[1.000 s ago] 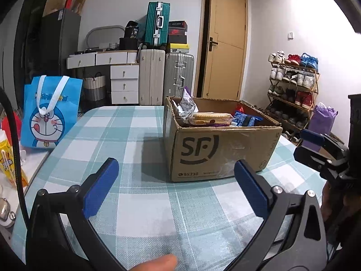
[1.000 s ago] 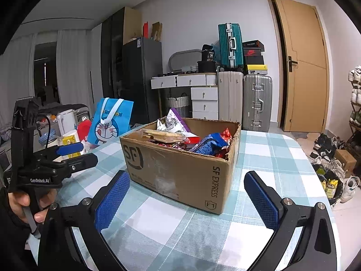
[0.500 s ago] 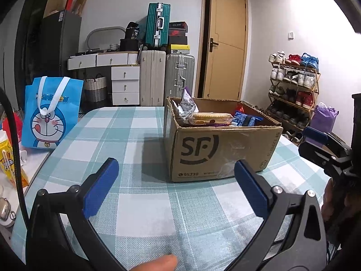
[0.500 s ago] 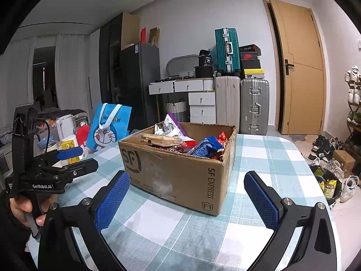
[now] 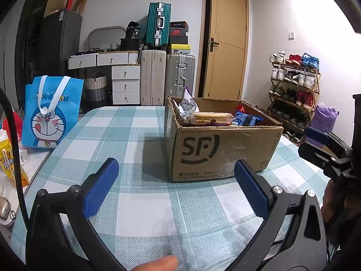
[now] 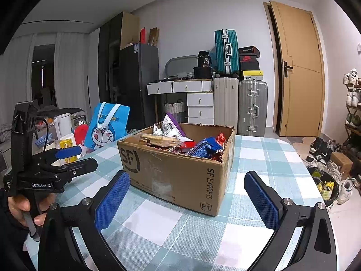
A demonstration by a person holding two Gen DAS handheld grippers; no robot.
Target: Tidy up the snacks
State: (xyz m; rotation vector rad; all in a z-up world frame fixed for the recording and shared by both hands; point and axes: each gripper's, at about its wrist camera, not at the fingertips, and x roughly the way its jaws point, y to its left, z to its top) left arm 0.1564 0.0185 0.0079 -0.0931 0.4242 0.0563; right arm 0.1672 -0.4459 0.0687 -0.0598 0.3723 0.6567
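A brown SF cardboard box (image 5: 222, 149) (image 6: 178, 169) stands on the checked tablecloth, filled with snack packets: a biscuit pack (image 5: 212, 117) lies on top beside a purple-white bag (image 5: 188, 105) and blue packets (image 5: 247, 119). My left gripper (image 5: 174, 180) is open and empty, low over the cloth just short of the box. My right gripper (image 6: 187, 194) is also open and empty, facing the box's corner. Each gripper shows in the other's view, held by a hand (image 6: 20, 205).
A blue cartoon tote bag (image 5: 50, 113) stands at the table's left edge, with a yellow pack (image 5: 9, 160) and clutter beyond. Suitcases (image 5: 155, 76), drawers and a door (image 5: 227, 52) line the far wall. A shoe rack (image 5: 293, 83) stands right of the table.
The right wrist view has risen and closed in slightly on the box. The left gripper has barely moved. Both stay open.
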